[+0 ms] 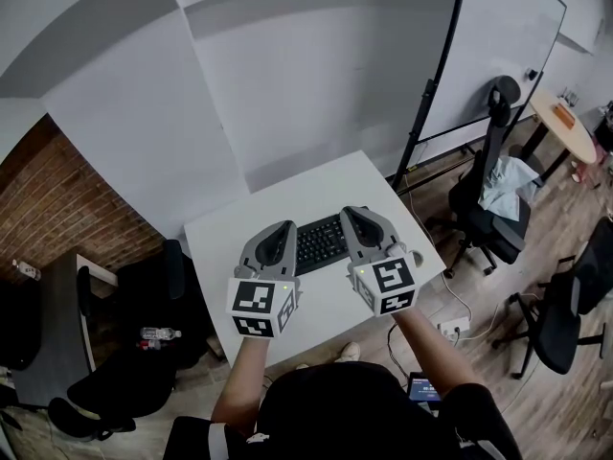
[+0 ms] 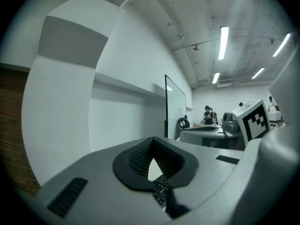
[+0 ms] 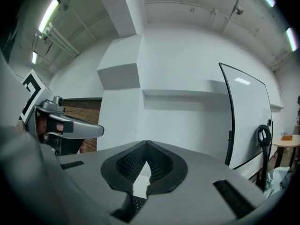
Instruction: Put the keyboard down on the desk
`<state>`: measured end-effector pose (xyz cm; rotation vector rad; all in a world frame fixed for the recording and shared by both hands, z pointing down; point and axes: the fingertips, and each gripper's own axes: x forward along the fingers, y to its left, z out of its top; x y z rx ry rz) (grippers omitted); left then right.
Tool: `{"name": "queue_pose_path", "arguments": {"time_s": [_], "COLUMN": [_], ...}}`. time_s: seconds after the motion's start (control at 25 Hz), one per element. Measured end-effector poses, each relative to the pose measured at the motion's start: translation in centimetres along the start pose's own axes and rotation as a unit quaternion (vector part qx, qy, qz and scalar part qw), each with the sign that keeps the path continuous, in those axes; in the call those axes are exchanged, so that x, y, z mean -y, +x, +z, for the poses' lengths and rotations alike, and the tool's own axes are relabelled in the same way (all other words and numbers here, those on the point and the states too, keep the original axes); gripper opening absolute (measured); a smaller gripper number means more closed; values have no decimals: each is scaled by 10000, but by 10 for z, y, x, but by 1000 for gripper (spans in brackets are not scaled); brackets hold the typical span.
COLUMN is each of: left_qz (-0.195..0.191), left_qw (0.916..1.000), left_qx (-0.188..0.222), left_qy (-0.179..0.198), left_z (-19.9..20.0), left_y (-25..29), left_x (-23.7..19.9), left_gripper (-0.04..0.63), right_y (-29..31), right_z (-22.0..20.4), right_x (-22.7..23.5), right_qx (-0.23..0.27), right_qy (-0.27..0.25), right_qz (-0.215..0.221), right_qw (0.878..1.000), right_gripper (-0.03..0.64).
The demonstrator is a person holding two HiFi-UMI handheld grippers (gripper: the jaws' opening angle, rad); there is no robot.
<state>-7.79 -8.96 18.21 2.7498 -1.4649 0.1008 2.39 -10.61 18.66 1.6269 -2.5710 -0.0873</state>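
Observation:
A black keyboard [image 1: 321,242] lies across the near half of the white desk [image 1: 287,190], and both of its ends are hidden under my grippers. My left gripper [image 1: 286,226] is over its left end and my right gripper [image 1: 351,211] over its right end. Each has its jaws shut tip to tip. In the left gripper view the closed jaws [image 2: 153,139] leave a small gap, with keyboard keys [image 2: 160,191] showing below it. The right gripper view shows the same: closed jaws [image 3: 146,142] and keys [image 3: 136,203] beneath. Whether the jaws touch the keyboard I cannot tell.
A whiteboard on a black stand [image 1: 479,56] stands behind the desk's right corner. Office chairs [image 1: 498,195] and a round table [image 1: 565,123] are to the right. A brick wall [image 1: 48,199] and a dark chair [image 1: 144,286] are on the left. A power strip [image 1: 450,329] lies on the floor.

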Motion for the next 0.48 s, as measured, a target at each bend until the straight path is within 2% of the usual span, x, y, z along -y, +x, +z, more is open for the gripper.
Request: {"name": "queue_pose_path", "arguments": {"time_s": [0.48], "left_qz": [61], "left_qw": [10000], "left_qx": [29], "left_qy": [-11], "left_z": [1], "left_y": [-1], "left_x": [-1], "left_gripper": [14], "right_y": [-4], "right_z": [0], "right_x": [1], "right_qx": [7], "right_qy": [24], "right_qz": [64], "right_qw": [10000], "right_gripper": [40]}}
